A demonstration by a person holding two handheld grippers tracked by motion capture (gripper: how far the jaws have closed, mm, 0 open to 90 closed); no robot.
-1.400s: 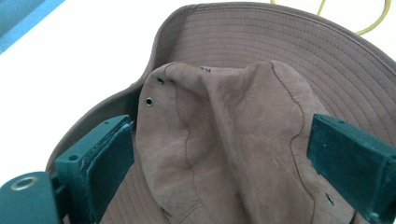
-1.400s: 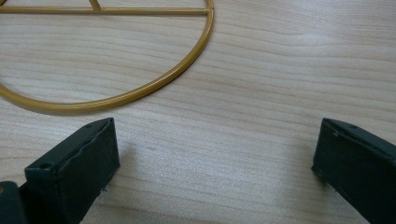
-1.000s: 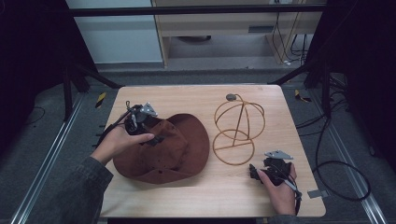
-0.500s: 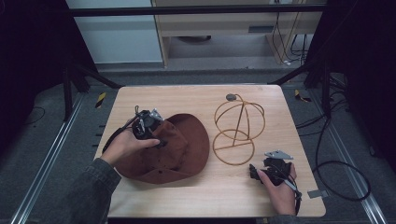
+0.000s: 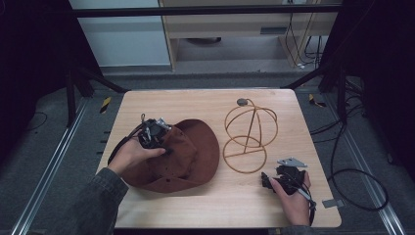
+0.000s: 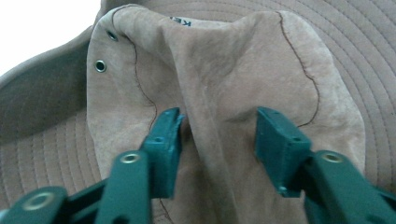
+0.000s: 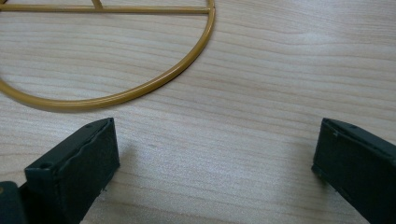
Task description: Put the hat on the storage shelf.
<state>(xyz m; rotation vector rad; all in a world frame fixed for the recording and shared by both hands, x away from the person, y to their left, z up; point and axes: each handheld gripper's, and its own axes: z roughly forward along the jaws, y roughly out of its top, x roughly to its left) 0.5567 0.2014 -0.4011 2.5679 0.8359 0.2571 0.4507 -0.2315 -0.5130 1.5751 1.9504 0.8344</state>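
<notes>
**Left jaws astride the hat crown, right gripper idle by the wire stand**

In the high view my left hand (image 5: 133, 154) sits left of centre in the frame, holding my left gripper (image 5: 155, 134) down on the brown hat (image 5: 195, 152). The hat lies on the wooden table (image 5: 195, 105), in the lower left part of the tabletop, its brim spread flat and its crown rumpled.

The left gripper view shows how I stand there. My left gripper (image 6: 217, 133) has its jaws partly open, one on either side of a raised fold of the crown. The left jaw touches the fold; the right jaw stands a little off it. So the fabric is between them but not yet pinched. Two metal eyelets (image 6: 100, 66) show at the upper left of that frame, and the stitched rings of the brim curve along the right edge.

Right of the hat in the high view stands the gold wire hat stand (image 5: 249, 137), just beside the brim, its round base ring flat on the table.

My right hand (image 5: 293, 196) rests at the lower right of the high view, near the table's front edge, holding my right gripper (image 5: 268, 180) close to the stand's base. In the right gripper view its jaws are wide apart with nothing in them, bare wood between, and the base ring (image 7: 140, 91) arcs across the upper left of the frame.
</notes>
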